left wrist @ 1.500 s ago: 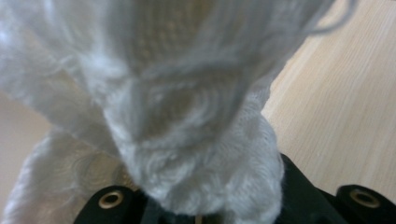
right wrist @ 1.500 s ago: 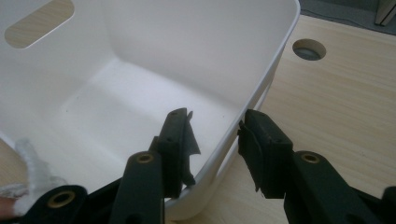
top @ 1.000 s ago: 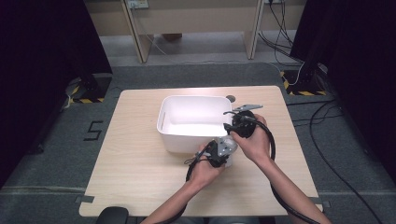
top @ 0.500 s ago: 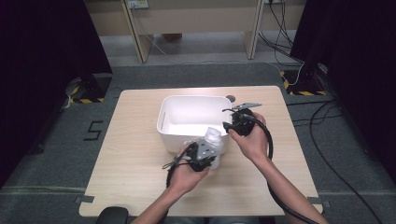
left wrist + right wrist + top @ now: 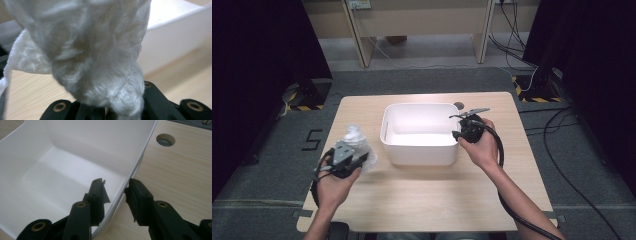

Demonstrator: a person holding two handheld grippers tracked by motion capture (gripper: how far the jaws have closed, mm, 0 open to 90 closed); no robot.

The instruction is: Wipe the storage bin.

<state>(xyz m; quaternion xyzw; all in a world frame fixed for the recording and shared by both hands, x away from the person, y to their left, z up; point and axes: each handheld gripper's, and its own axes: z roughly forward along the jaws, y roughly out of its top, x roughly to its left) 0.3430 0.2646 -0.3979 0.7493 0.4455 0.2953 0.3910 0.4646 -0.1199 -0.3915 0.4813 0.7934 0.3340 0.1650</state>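
With our left gripper [image 5: 357, 161] we are clamping a crumpled white cloth [image 5: 95, 62], holding it over the table [image 5: 422, 200] left of the white bin [image 5: 419, 155]. Our right gripper [image 5: 115, 192] is straddling the bin's right wall, jaws just closing, a gap still showing.

Tub mid-table, cloth to its left.
You have the tub [image 5: 420, 134] at frame centre on the table [image 5: 422, 200]; the cloth [image 5: 354, 141] sits lower left of it.

1 white bin [image 5: 419, 150], 1 white cloth [image 5: 353, 138], 2 grippers.
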